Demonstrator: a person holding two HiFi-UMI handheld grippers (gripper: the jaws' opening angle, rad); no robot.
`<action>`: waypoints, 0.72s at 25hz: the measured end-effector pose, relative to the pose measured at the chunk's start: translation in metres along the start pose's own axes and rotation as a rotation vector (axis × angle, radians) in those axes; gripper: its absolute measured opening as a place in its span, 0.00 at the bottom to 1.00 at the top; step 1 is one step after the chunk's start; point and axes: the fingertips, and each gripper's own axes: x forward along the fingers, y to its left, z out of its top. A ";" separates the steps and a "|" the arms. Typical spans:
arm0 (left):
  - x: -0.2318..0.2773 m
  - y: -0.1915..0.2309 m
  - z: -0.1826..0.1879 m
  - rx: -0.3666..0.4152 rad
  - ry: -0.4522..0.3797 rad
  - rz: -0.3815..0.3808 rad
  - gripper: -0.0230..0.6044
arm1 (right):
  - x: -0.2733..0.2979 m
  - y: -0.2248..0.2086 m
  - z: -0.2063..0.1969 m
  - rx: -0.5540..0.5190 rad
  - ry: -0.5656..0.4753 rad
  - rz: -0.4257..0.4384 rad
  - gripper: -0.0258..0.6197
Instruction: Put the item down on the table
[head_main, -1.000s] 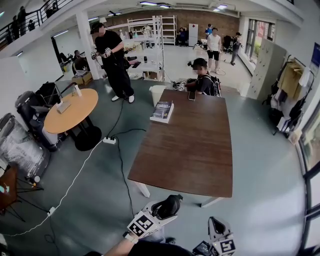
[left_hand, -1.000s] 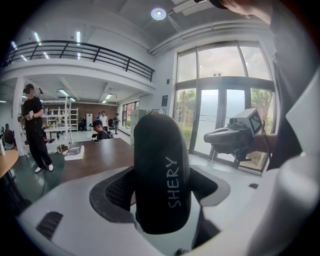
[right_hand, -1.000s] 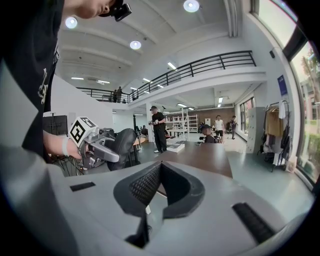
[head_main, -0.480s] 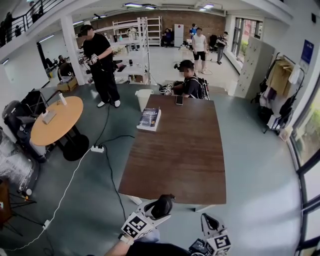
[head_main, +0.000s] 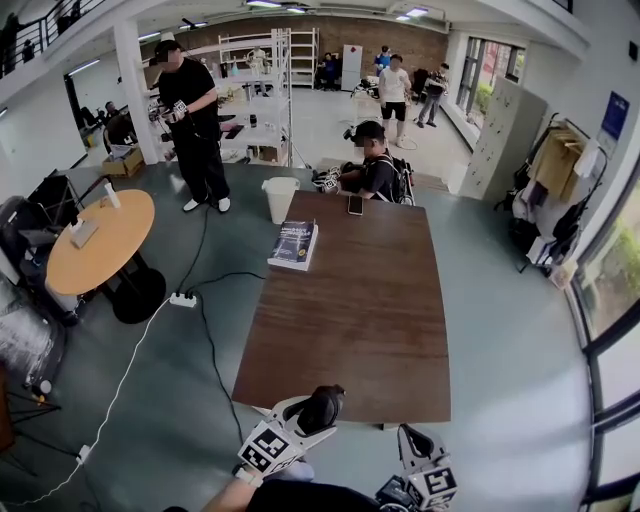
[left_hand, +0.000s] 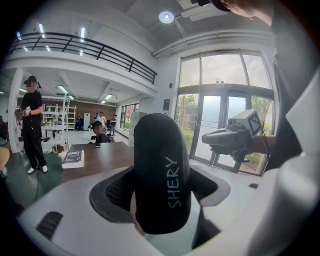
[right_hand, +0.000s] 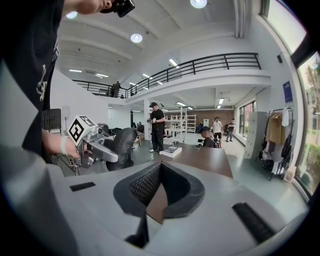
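Note:
A black oblong case (left_hand: 161, 175) with "SHERY" printed on it stands upright between the jaws of my left gripper (left_hand: 159, 150), which is shut on it. In the head view the case (head_main: 322, 408) hangs just off the near edge of the brown table (head_main: 340, 300), with the left gripper (head_main: 312, 418) behind it. My right gripper (head_main: 412, 440) is lower right of it, off the table's near edge. Its pads (right_hand: 145, 186) meet at the tips with nothing held. From the right gripper view the case (right_hand: 120, 145) shows at the left.
On the table's far left corner lies a dark book (head_main: 295, 244), and a phone (head_main: 355, 205) lies at the far end, where a person (head_main: 375, 165) sits. A white bin (head_main: 279, 198), a round wooden table (head_main: 95, 240) and a floor cable with power strip (head_main: 182, 299) are to the left.
The table's near edge has come closer to both grippers as the view moved forward. The left gripper keeps the case held the same way.

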 end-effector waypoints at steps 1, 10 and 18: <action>0.000 0.007 0.003 0.000 -0.002 -0.001 0.57 | 0.007 0.000 0.003 -0.010 0.011 -0.006 0.02; -0.005 0.063 0.008 -0.012 -0.015 -0.011 0.57 | 0.061 0.010 0.038 -0.033 0.024 -0.036 0.02; -0.009 0.090 0.007 -0.018 -0.022 -0.040 0.57 | 0.085 0.019 0.026 -0.108 0.085 -0.040 0.02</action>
